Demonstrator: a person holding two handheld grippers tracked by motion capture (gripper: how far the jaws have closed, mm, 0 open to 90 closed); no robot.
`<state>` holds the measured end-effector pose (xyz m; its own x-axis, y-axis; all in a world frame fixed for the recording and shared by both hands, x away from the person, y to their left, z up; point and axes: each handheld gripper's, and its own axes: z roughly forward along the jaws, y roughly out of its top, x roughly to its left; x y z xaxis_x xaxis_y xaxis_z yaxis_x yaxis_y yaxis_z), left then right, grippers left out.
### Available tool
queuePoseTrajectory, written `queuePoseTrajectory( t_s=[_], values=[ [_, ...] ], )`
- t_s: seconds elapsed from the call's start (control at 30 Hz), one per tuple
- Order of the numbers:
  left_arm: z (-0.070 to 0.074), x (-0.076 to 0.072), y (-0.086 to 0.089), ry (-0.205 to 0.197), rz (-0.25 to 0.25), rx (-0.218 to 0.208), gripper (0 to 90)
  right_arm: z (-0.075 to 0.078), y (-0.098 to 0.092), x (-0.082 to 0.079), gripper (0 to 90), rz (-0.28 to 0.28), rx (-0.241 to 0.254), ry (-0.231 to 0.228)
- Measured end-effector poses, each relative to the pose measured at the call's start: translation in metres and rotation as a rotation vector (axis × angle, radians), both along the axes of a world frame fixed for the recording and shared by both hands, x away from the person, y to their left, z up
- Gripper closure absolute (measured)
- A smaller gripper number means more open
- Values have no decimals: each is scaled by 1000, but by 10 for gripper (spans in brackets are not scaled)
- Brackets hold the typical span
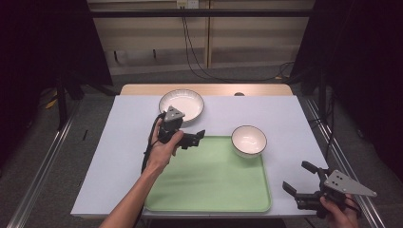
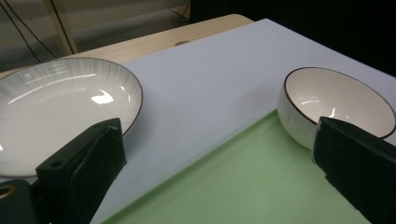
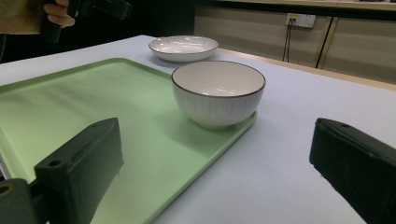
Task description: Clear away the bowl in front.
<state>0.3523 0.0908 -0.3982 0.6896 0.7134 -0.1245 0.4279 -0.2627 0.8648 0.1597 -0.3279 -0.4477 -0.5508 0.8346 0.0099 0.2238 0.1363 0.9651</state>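
A white-covered table is seen from above, with a green tray laid at its near middle. A shallow white plate with a dark rim rests on the table beyond the tray's far left corner. A smaller, deeper white bowl sits on the tray's far right corner, its side overhanging the edge. Both are judged to be glazed ceramic: stiff, fairly heavy, slippery and breakable, best taken by the rim wall. The left gripper is held over the tray's far edge near the plate, jaws wide apart and empty. The right gripper is held off the tray's near right corner, likewise spread and empty.
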Motion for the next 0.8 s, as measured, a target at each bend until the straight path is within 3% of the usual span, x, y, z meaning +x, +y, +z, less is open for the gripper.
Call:
queuePoseTrajectory(
  t_s=[0.1,0.13,0.27,0.37,0.47,0.63,0.73,0.8],
  values=[
    [-1,-7,12,-30,35,10,21,0,0,0,21,2,3,2],
    [-1,-12,22,-33,50,-9,22,0,0,0,21,0,7,1],
    [-1,-18,35,-36,69,-34,21,-1,0,1,21,-3,6,0],
    [-2,-28,44,-56,95,-6,22,0,1,1,21,-4,7,1],
    [-4,-36,54,-59,95,-3,21,0,1,1,21,-7,4,1],
    [-5,-52,75,-72,86,44,21,0,1,1,21,-6,5,4],
    [-6,-60,91,-51,114,3,22,0,1,1,21,-6,3,6],
    [-7,-63,95,-52,127,8,23,0,1,1,21,-4,4,5]
  ],
)
